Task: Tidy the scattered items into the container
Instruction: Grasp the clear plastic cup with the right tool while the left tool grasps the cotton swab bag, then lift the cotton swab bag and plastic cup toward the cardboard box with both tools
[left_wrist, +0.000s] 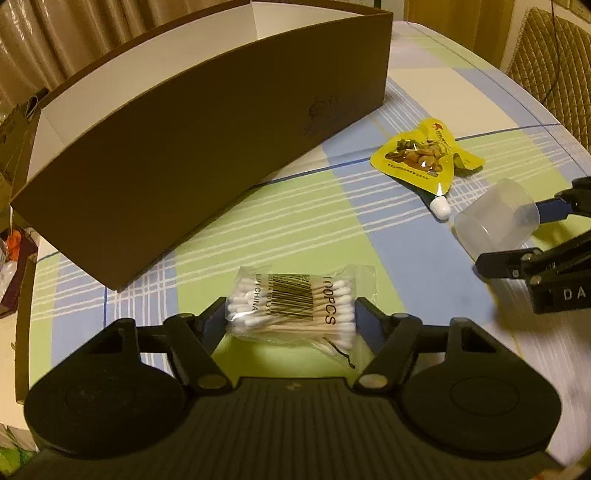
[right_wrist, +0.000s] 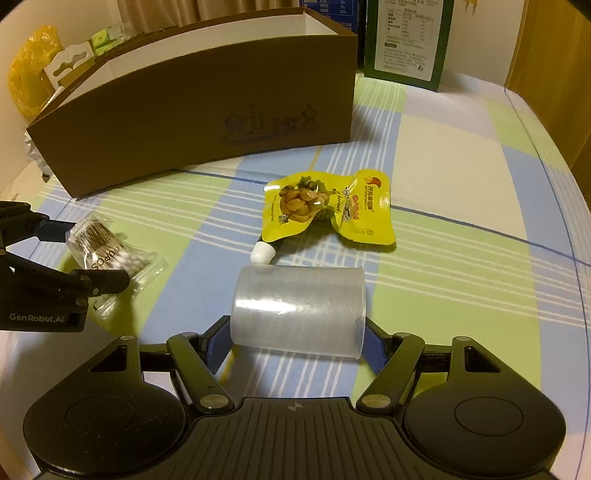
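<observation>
A long brown box (left_wrist: 192, 147) with a white inside stands open at the back; it also shows in the right wrist view (right_wrist: 192, 122). My left gripper (left_wrist: 290, 319) is shut on a clear bag of cotton swabs (left_wrist: 295, 306), also seen in the right wrist view (right_wrist: 107, 251). My right gripper (right_wrist: 297, 341) is shut on a translucent plastic cup (right_wrist: 299, 310) lying on its side, also seen in the left wrist view (left_wrist: 495, 218). A yellow spouted snack pouch (right_wrist: 325, 206) lies on the cloth between cup and box, also seen in the left wrist view (left_wrist: 424, 155).
A checked blue, green and white tablecloth (right_wrist: 461, 229) covers the table. A green carton (right_wrist: 406, 40) stands behind the box's right end. A yellow bag (right_wrist: 29, 74) and small packages sit at the back left. A quilted chair back (left_wrist: 546, 62) is at far right.
</observation>
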